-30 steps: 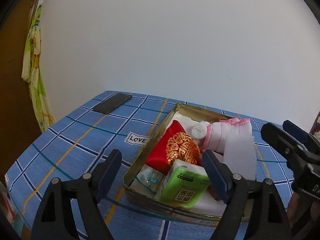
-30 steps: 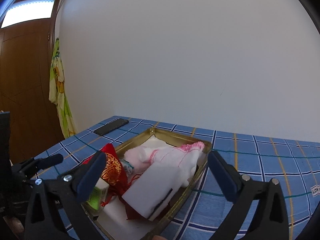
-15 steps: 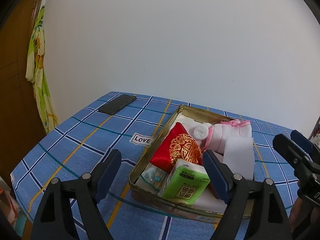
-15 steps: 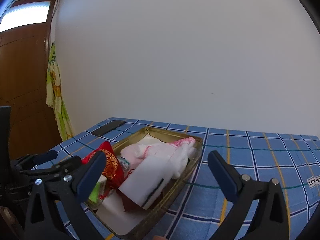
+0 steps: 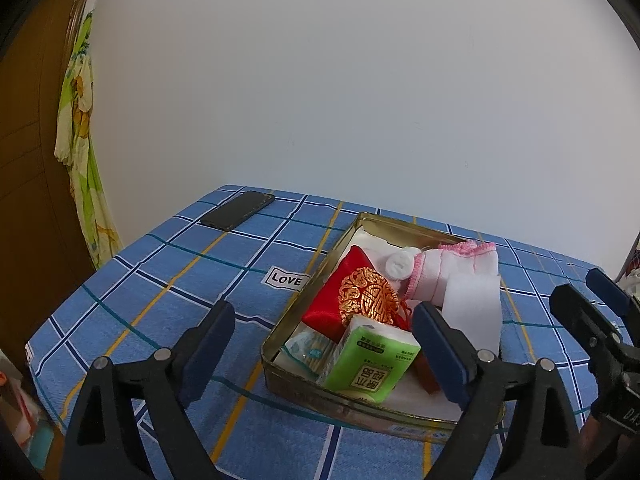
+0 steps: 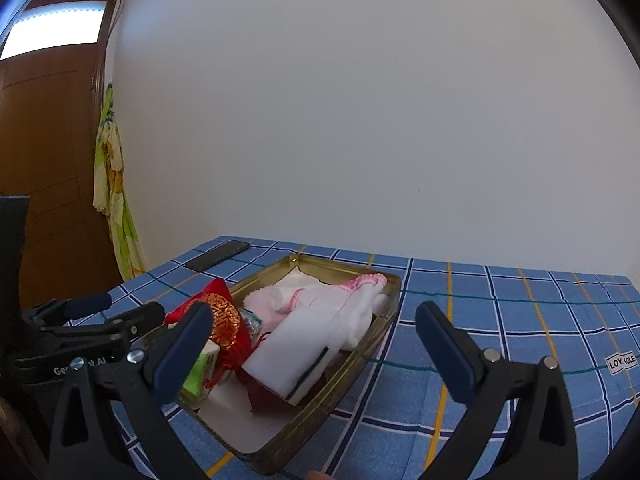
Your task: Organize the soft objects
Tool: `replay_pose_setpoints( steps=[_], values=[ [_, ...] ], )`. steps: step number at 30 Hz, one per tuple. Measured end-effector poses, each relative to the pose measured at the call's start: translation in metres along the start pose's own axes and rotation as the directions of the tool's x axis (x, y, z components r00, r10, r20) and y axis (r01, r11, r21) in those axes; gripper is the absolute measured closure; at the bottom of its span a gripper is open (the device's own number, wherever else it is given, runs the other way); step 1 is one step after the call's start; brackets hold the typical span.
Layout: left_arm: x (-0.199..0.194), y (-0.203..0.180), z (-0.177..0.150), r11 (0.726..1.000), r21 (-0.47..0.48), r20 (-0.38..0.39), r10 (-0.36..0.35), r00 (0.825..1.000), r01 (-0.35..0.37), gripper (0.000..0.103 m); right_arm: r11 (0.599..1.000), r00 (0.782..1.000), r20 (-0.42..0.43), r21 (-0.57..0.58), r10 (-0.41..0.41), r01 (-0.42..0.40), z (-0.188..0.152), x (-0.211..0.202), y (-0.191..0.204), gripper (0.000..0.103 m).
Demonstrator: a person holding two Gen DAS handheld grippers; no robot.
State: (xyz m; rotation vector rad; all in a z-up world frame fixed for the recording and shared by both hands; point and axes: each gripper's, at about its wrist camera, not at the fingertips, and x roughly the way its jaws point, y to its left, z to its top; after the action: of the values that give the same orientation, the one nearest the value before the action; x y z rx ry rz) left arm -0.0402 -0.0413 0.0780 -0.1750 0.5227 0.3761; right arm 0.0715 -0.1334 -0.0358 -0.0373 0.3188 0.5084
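We are looking across a counter covered in a blue plaid cloth [image 5: 168,280] with white, yellow and teal lines. At the far left a yellow-green floral fabric [image 5: 80,152] is hanging beside a brown wooden door [image 6: 48,160]. A flat black phone [image 5: 238,210] is lying near the counter's back left corner, well apart from everything else.

Our left gripper [image 5: 320,344] is hovering low over the near edge; its jaws are opening, standing wide apart with nothing pressed between them, one blue pad over bare cloth and the other over the tin.

Right of centre, a shallow rectangular gold metal tin [image 5: 312,284] is sitting on the cloth, and the soft things are all lying inside it. A red satin pouch with a gold embroidered emblem [image 5: 352,292] is leaning near the tin's left wall. In front of it, a green pack of tissues [image 5: 372,364] is standing tilted at the near end, beside a small clear packet with teal print [image 5: 308,350]. Behind them, a rolled white cloth with pink crochet trim [image 5: 448,268] is resting toward the far end, and a white foam block [image 5: 474,312] is leaning against it on the tin's right side.

Our right gripper [image 6: 312,344] is hanging above the tin's near right wall, jaws spread wide and gripping nothing.
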Motion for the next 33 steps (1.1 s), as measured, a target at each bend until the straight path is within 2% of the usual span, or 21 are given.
replay_pose_setpoints(
  steps=[33],
  values=[
    [0.002, 0.011, 0.000, 1.000, -0.009, 0.007, 0.007, 1.000, -0.007, 0.008, 1.000, 1.000, 0.005, -0.014, -0.014, 0.014, -0.004, -0.004, 0.003, 0.000]
  ],
)
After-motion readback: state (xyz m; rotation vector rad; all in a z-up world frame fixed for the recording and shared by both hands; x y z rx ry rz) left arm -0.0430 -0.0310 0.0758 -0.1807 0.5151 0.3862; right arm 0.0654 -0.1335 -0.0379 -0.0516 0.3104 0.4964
